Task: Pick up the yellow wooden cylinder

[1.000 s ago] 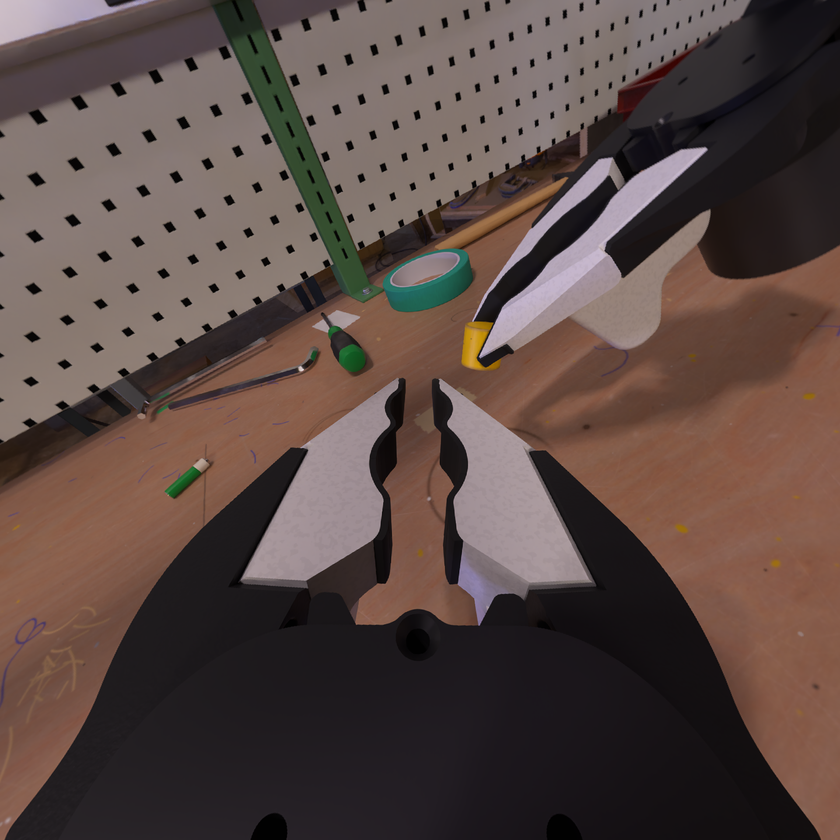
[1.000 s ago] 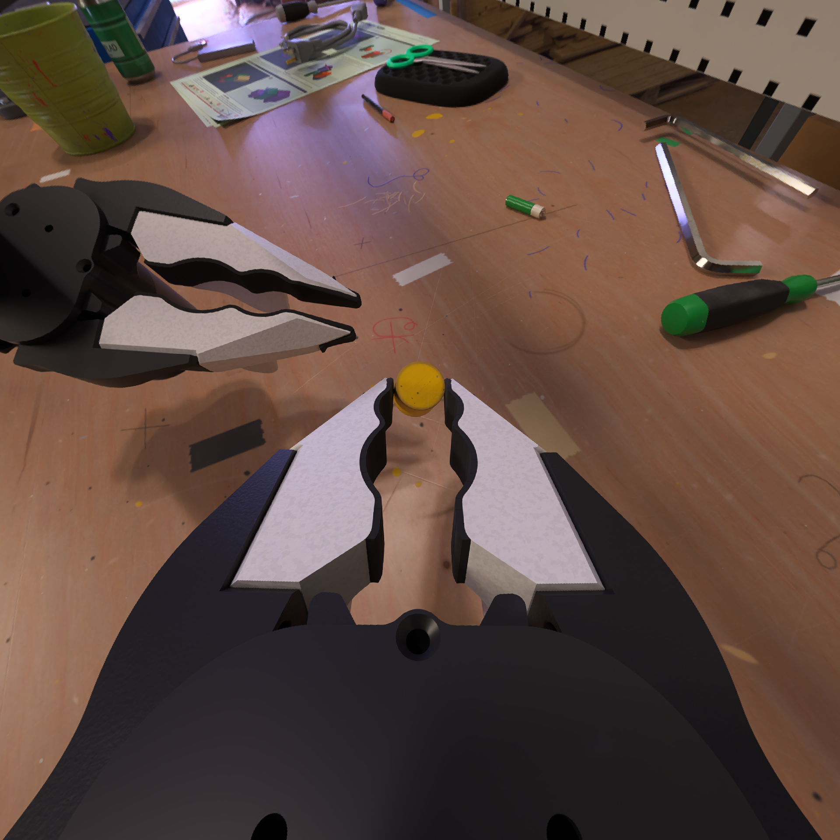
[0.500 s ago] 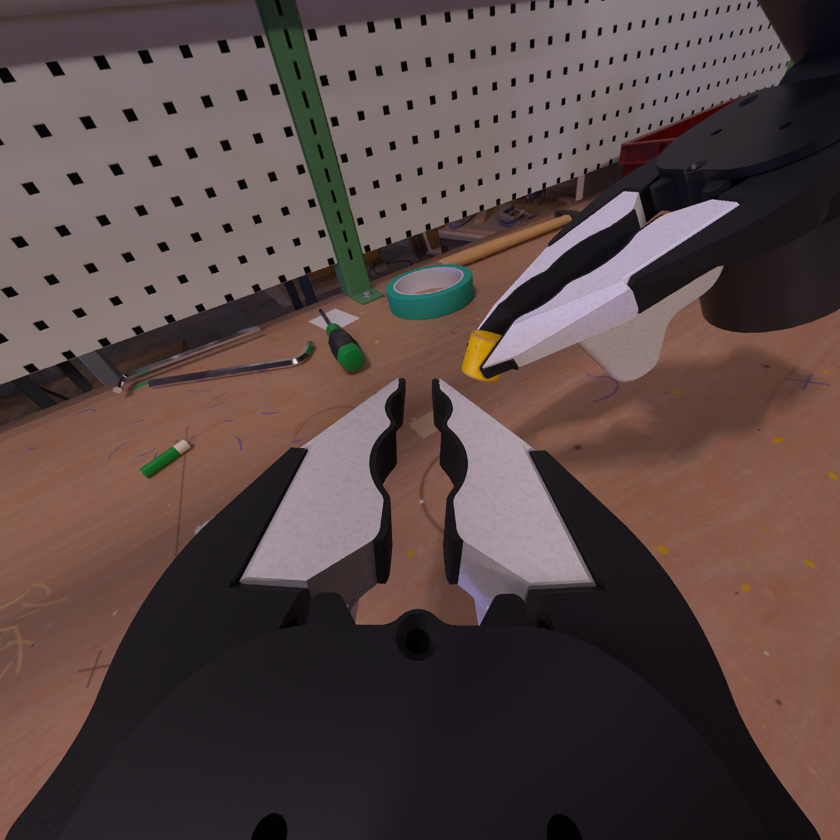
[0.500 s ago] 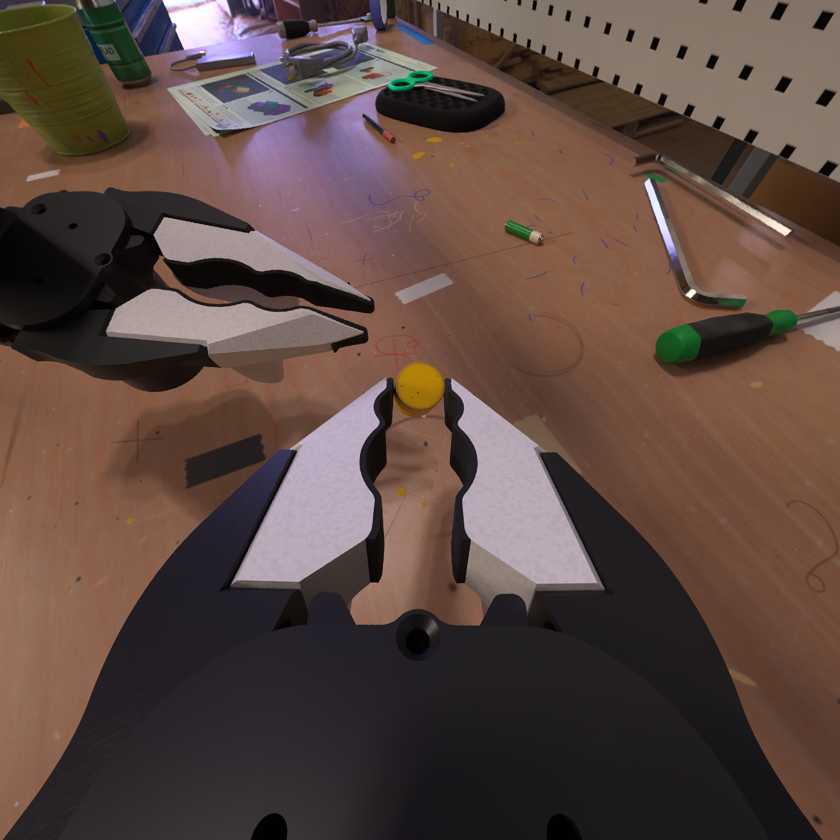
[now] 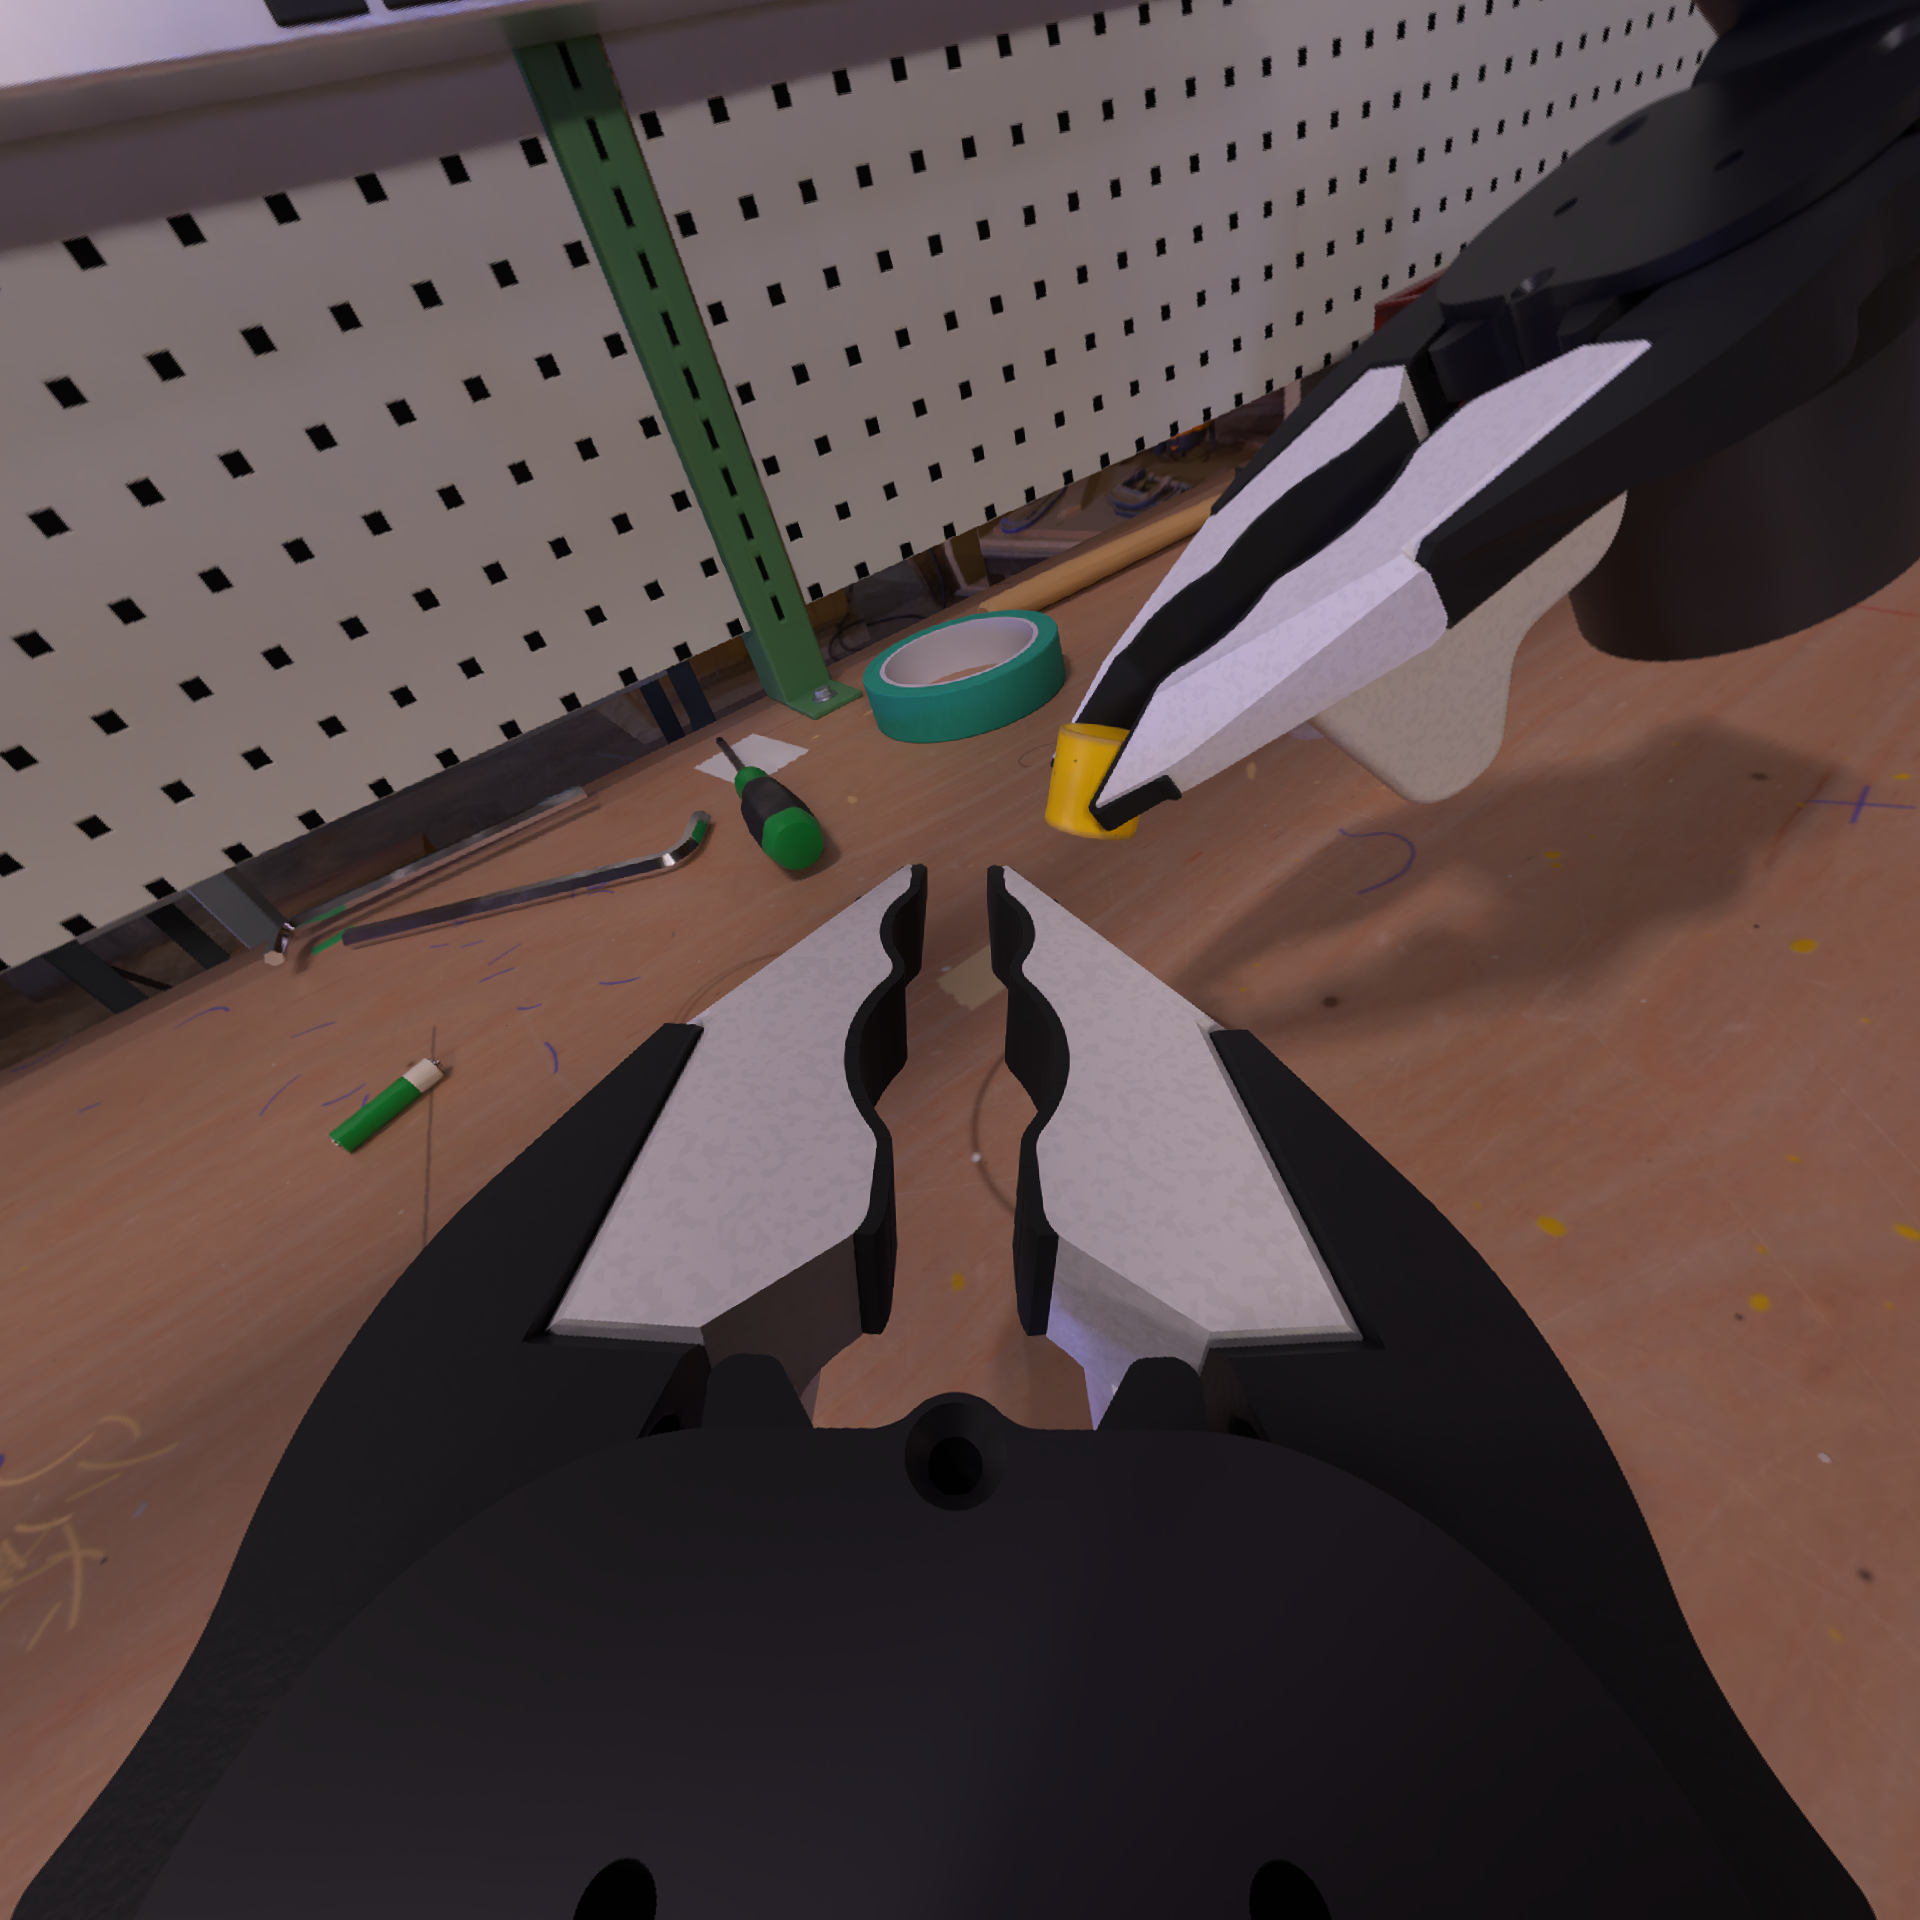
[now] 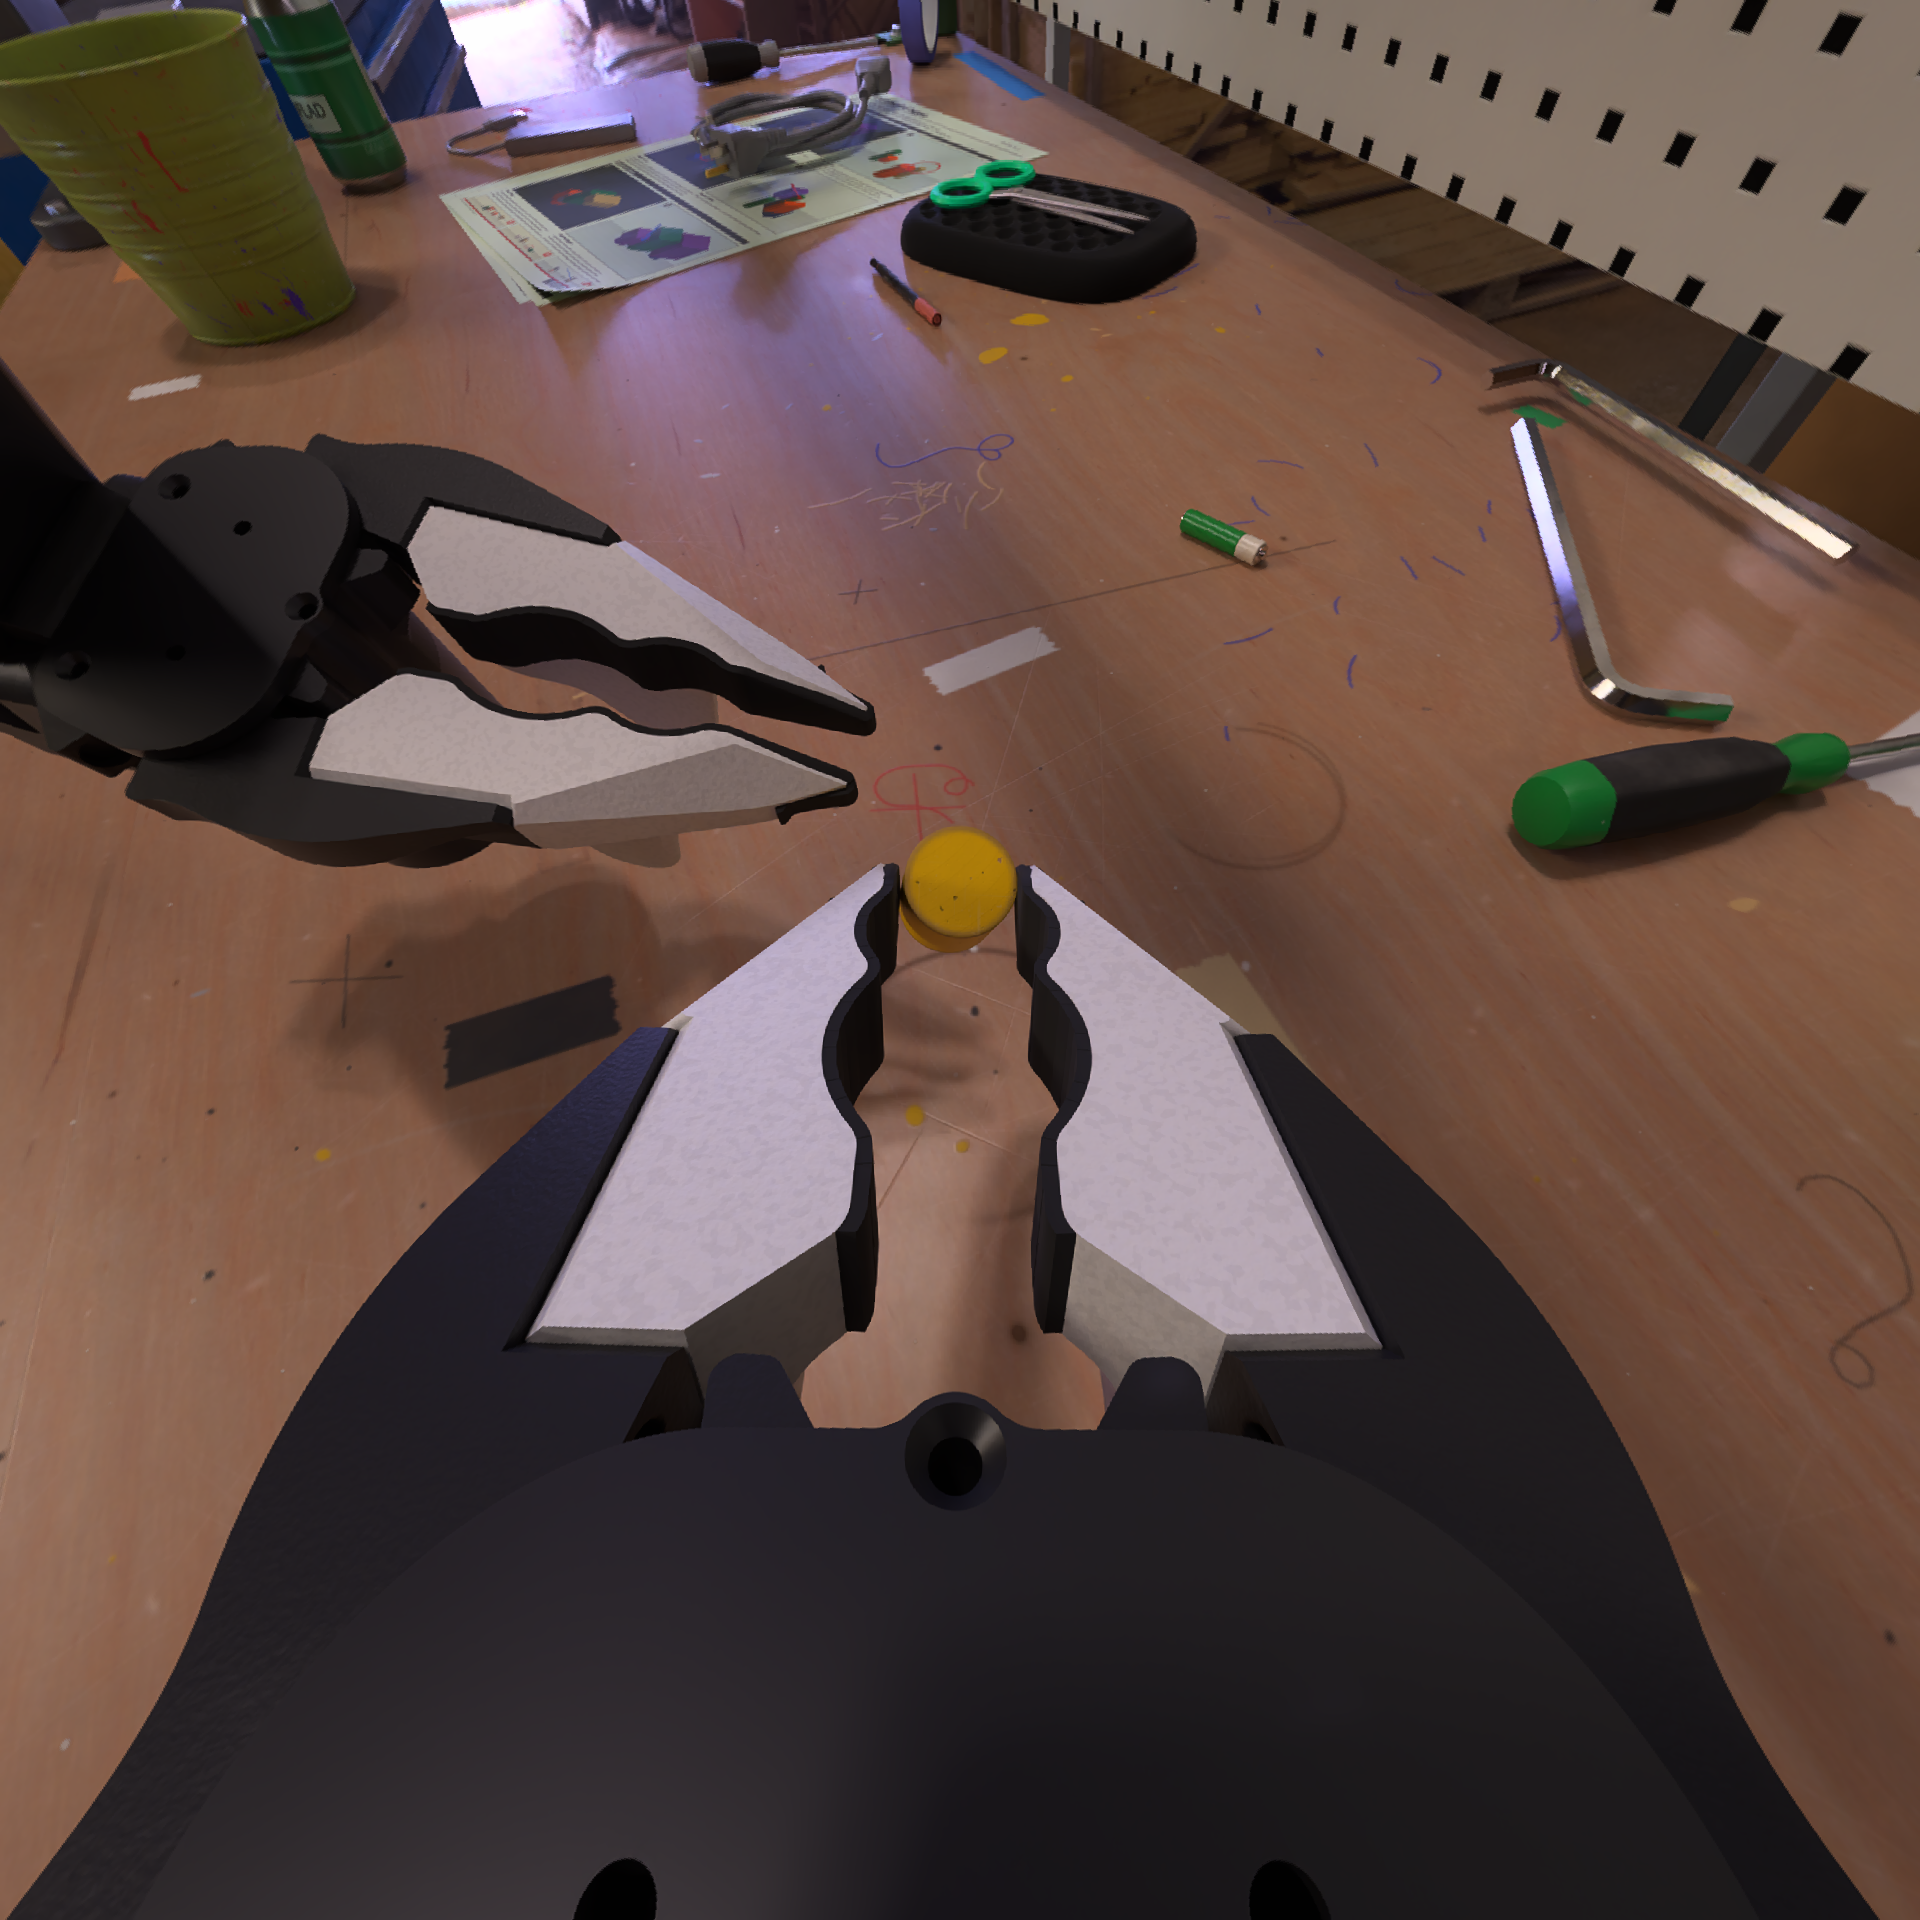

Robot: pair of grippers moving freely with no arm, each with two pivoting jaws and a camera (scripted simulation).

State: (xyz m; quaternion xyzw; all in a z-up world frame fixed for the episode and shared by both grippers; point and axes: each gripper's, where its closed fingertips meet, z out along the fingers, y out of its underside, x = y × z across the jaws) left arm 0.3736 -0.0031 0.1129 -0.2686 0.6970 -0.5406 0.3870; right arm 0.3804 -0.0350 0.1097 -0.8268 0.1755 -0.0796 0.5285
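Note:
The yellow wooden cylinder sits upright between the fingertips of my right gripper, which is shut on it and seems to hold it just above the wooden bench. In the left wrist view the cylinder shows at the tips of the right gripper, which comes in from the upper right. My left gripper is empty, its jaws a narrow gap apart, a short way to the cylinder's left. It shows in the right wrist view at left, tips pointing toward the cylinder.
A green-handled screwdriver, a bent metal bar and a small green battery lie right of the cylinder. A green tape roll lies by the pegboard. A green cup, papers and a black pad with scissors stand farther off.
The right gripper has kept its hold on the cylinder and risen slightly. The left gripper has drifted a little closer to the cylinder, its jaws unchanged.

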